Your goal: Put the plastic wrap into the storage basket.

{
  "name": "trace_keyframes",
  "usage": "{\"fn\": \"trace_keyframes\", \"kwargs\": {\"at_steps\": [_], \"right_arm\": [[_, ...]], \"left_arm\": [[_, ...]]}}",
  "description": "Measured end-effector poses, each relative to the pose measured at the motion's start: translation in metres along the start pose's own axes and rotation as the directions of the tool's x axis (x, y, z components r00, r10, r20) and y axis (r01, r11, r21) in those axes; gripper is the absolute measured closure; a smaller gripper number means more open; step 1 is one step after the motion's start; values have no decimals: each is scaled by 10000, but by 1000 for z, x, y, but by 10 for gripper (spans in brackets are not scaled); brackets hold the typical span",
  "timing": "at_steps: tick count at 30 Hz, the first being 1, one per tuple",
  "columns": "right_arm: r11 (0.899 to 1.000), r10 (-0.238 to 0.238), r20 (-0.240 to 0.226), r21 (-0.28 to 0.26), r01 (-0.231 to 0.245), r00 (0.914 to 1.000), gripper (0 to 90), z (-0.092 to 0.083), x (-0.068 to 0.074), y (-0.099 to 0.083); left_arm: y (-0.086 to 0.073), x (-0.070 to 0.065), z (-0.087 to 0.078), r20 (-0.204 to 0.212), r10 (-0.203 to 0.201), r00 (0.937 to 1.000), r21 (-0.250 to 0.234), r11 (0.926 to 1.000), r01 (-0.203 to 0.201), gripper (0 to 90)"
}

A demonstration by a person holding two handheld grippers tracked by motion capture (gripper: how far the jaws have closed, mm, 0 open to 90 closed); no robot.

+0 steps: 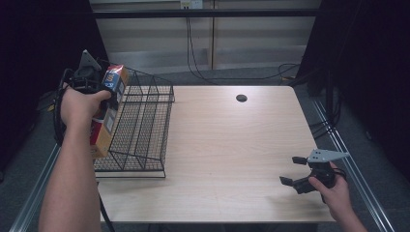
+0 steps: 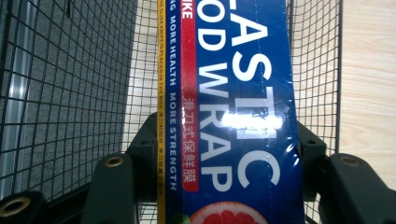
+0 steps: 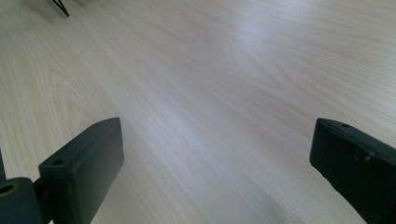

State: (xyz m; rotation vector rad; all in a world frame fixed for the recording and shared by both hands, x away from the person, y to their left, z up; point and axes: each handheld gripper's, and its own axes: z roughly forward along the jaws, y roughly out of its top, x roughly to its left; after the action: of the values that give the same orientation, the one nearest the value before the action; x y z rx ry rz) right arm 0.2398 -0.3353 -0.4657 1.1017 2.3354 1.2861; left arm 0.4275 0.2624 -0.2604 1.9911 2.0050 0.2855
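The plastic food wrap box (image 1: 107, 113) hangs at the left edge of the tabletop (image 1: 232, 145), clamped between the jaws of the left gripper (image 2: 229, 154) and held lengthwise over the black wire basket (image 1: 142, 125). In the left gripper view its blue face with white lettering runs up between the jaws, mesh on both sides. The right gripper (image 1: 296, 170) sits at the near right corner, jaws spread wide over bare wood.

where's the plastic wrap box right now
In the high view, the plastic wrap box is at the table's left edge, clamped in the left gripper over the wire basket.
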Motion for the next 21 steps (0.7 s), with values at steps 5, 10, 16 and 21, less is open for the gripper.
{"fn": "trace_keyframes", "kwargs": {"at_steps": [5,10,16,21], "right_arm": [[10000,-12,16,-7,12,10000,31,0,0,0],[10000,28,7,5,-28,10000,31,0,0,0],[10000,-3,36,12,3,10000,31,0,0,-1],[10000,39,13,10,-39,10000,31,0,0,-1]], "left_arm": [[0,4,5,-113,-29,9999,54,10000,29,432],[0,7,10,-141,-37,9999,125,9999,39,431],[-1,9,16,-246,-30,9997,227,9997,36,432],[-2,9,22,-269,-254,9993,349,9990,263,431]]}}
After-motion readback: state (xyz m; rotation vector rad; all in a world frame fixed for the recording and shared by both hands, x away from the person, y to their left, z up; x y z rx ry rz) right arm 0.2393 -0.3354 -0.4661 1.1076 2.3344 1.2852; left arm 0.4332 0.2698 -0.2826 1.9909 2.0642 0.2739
